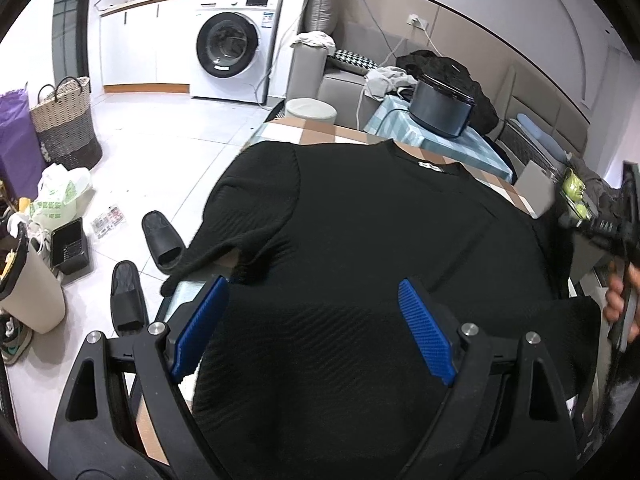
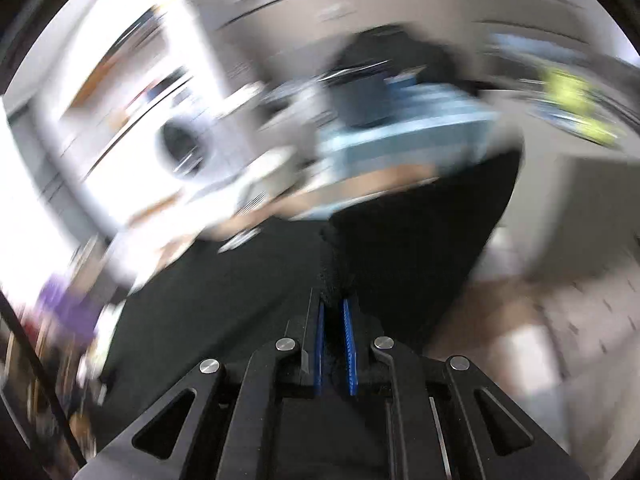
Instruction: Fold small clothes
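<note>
A black knit short-sleeved top (image 1: 360,240) lies spread on a cardboard-covered table (image 1: 320,134), collar at the far side, its left sleeve hanging over the table's left edge. My left gripper (image 1: 312,292) is open, its blue pads wide apart just above the top's near hem, holding nothing. My right gripper (image 2: 333,304) is shut on a pinched fold of the black top (image 2: 400,248); that view is heavily motion-blurred. The right gripper and the hand on it also show at the left wrist view's right edge (image 1: 624,240).
A blue-checked table (image 1: 440,136) with a dark round bin (image 1: 440,108) stands beyond the top. A grey sofa (image 1: 344,80) and a washing machine (image 1: 236,48) are at the back. Black slippers (image 1: 160,240), bags and a woven basket (image 1: 66,120) lie on the floor left.
</note>
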Tool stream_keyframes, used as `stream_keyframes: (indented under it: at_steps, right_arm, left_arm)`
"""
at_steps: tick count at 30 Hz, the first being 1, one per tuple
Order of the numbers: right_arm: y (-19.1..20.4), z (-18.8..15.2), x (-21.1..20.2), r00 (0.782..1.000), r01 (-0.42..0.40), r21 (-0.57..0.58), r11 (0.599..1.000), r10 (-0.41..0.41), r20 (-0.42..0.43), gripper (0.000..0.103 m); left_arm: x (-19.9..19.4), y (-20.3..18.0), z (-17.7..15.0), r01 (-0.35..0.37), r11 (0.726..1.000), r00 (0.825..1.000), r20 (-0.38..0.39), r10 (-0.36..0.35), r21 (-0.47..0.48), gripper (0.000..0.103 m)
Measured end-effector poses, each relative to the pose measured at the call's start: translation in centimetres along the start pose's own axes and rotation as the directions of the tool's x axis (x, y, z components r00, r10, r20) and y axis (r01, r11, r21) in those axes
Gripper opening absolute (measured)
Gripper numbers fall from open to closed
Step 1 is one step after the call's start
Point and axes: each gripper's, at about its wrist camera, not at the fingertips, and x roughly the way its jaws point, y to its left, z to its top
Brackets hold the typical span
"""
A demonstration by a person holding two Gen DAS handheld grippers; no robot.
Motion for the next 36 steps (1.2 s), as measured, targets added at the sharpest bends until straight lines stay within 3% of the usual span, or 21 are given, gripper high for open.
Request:
stream_keyframes:
  at_steps: [2,7,11,15,17,21,24,25,30,31,36]
  right_arm:
    - [2.1,-1.2,2.1,0.995,-0.04,-0.053,0.998,0.035,-0.094,0.009]
    - [1.7,-4.4,6.1,0.962,0.017,-0.041,0.999,-0.028,-0.273,0.015]
    - [0.3,-5.3,6.4,0.958,-0.007,0.063,0.998,0.025,-0.286,0.037]
    - [1.0,-6.2,4.5,0.963,-0.082,0.061,0.995,0.095,-0.25,0.039]
    - [0.6,-6.5,3.1,0.974,-0.082,0.094,0.992,0.1,-0.202,0.047]
    - [0.3,-7.0,0.7,0.986,-0.079,0.164,0.983,0.101,-0.129,0.052]
    - [0.4,-8.0,-0.8,0.988,-0.1,0.206,0.973,0.123,-0.098,0.055]
    - [0.7,-8.5,-1.1,0.988,-0.103,0.212,0.972,0.125,-0.092,0.055]
    - [1.0,-10.2,-2.6,0.986,-0.129,0.249,0.96,0.151,-0.075,0.057]
    - [1.0,-10.4,-2.7,0.984,-0.136,0.256,0.957,0.16,-0.076,0.058]
    - [0.9,-11.1,-2.8,0.984,-0.131,0.27,0.954,0.158,-0.08,0.058]
  left_arm:
    - [-0.3,0.8,-0.1,-0.01,1.0,1.0,0.002,0.01,-0.01,0.086]
    - [-0.7,3.0,-0.2,-0.03,0.999,1.0,-0.002,0.029,-0.044,0.086]
    - [-0.9,6.1,0.1,-0.043,0.99,0.999,0.002,0.044,-0.136,0.086]
    - [-1.0,9.6,0.4,-0.044,0.97,0.999,0.005,0.046,-0.239,0.086]
    - [-1.0,11.5,0.5,-0.038,0.956,0.999,0.008,0.042,-0.291,0.086]
    - [0.1,15.2,0.6,-0.046,0.907,0.999,-0.023,0.04,-0.419,0.084]
    - [1.7,17.6,0.5,0.001,0.866,0.998,-0.048,-0.028,-0.5,0.071]
    - [2.4,18.1,0.4,0.005,0.854,0.998,-0.055,-0.04,-0.521,0.071]
    - [6.1,21.2,-0.9,0.096,0.716,0.971,-0.094,-0.221,-0.692,0.071]
    - [6.8,21.5,-1.2,0.112,0.699,0.964,-0.093,-0.249,-0.706,0.071]
    - [10.3,21.9,-1.7,0.089,0.669,0.947,-0.144,-0.286,-0.738,0.071]
